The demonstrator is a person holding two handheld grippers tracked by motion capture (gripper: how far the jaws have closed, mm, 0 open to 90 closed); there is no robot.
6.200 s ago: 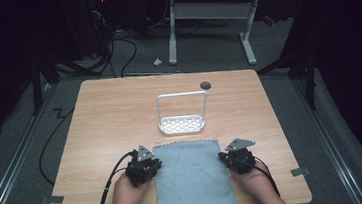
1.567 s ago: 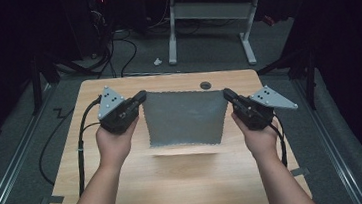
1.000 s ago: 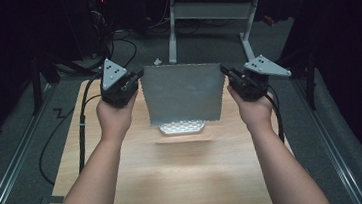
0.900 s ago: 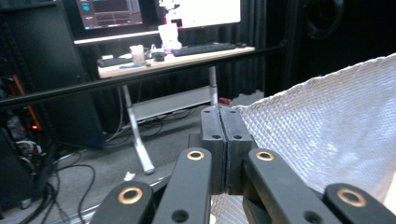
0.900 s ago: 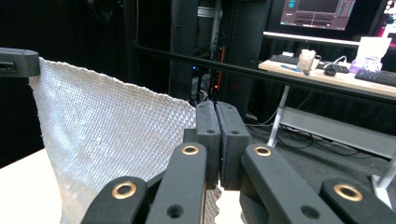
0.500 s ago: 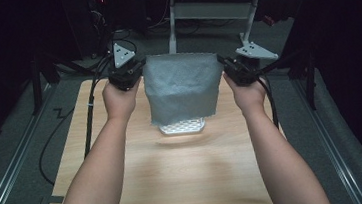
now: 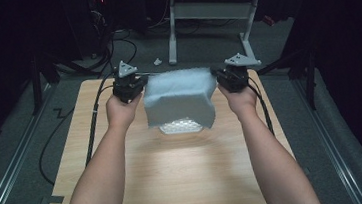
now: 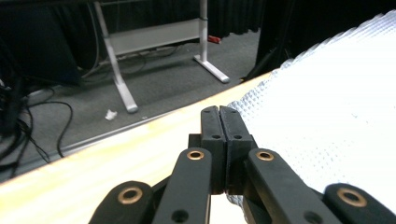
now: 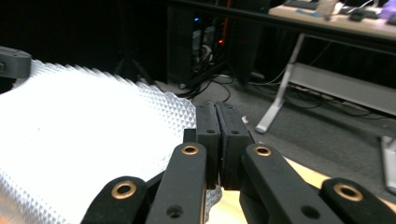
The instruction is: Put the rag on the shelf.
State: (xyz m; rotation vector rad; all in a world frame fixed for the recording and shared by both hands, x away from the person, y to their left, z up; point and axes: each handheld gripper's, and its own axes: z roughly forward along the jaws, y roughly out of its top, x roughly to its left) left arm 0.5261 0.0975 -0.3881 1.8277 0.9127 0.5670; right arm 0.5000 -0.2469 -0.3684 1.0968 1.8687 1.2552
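1. The table (image 7: 176, 183) carries a white rack (image 7: 181, 127) at its far middle.
2. The grey cloth (image 7: 181, 99) hangs spread above the rack, draped over it.
3. The left hand-held gripper (image 7: 135, 86) and the right hand-held gripper (image 7: 223, 77) are each clamped on an upper cloth corner.

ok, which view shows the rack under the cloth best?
The high view: the white rack peeks out below the cloth, its perforated base on the table. In both gripper views the cloth covers where the rack would be, so they add nothing on it.
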